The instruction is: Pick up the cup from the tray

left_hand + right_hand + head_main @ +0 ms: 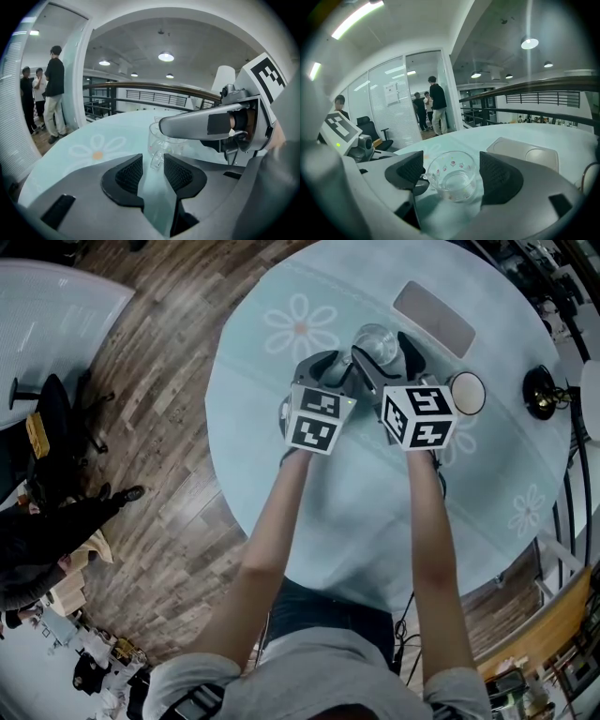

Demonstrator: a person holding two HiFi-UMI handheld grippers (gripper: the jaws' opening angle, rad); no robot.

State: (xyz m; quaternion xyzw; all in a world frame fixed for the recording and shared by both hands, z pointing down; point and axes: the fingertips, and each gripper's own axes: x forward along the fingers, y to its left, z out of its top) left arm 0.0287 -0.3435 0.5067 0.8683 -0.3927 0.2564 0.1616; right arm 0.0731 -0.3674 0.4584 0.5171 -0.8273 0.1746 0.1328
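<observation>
Loosely, released left claw and right claw bracket the round, clear glass cup.

Clear flower-printed glass cup, upright beside the grey tray

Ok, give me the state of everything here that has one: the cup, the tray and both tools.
Tray: lying flat, nothing on it.
Cup: upright, looks empty, off the tray, on the tablecloth.
Left tool: open, cup handle between its pads.
Right tool: jaws flank the cup; contact unclear.
</observation>
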